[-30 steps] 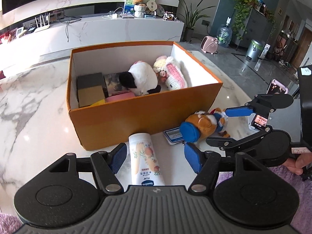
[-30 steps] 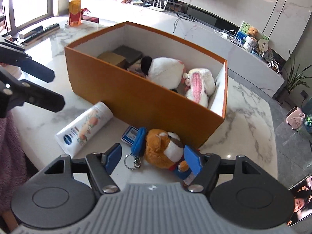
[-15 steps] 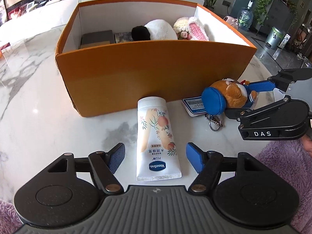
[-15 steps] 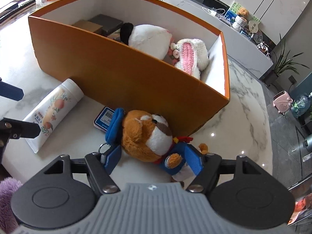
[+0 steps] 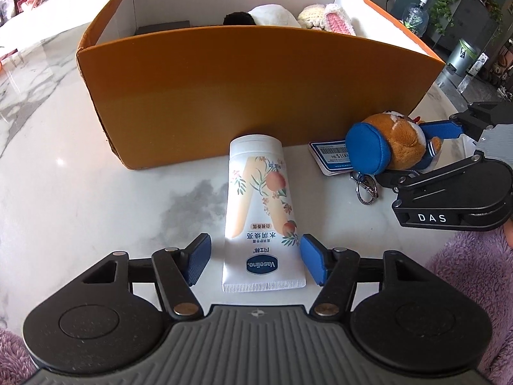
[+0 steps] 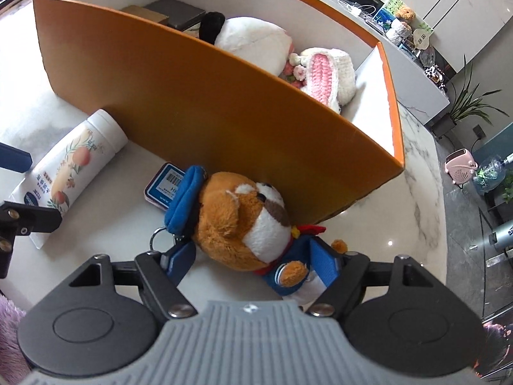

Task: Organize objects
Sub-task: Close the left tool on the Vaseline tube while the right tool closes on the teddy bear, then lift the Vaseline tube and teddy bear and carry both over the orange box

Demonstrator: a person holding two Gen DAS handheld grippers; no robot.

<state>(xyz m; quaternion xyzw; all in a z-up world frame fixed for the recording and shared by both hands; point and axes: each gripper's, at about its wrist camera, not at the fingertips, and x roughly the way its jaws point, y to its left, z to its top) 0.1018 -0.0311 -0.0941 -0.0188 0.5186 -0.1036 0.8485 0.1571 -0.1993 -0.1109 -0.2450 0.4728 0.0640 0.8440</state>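
Note:
A white Vaseline tube (image 5: 261,211) lies on the marble table (image 5: 80,192) in front of the orange box (image 5: 250,89). My left gripper (image 5: 255,261) is open, its fingers on either side of the tube's crimped end without touching it. A brown plush dog (image 6: 243,221) with a blue cap and key ring lies by the box's right front corner. My right gripper (image 6: 251,261) is open around the dog's body, pads close to it. The dog (image 5: 394,150) and right gripper (image 5: 426,150) also show in the left wrist view. The tube (image 6: 69,173) shows in the right wrist view.
The box (image 6: 224,122) holds a white and black plush (image 6: 250,40), a pink and cream knitted toy (image 6: 323,77) and dark small boxes (image 6: 173,12). A blue and white card (image 5: 333,157) lies under the dog's cap. The table edge is near on the right.
Both grippers have moved forward and down. The left one now straddles the tube's end. The right one now has its fingers around the plush dog.

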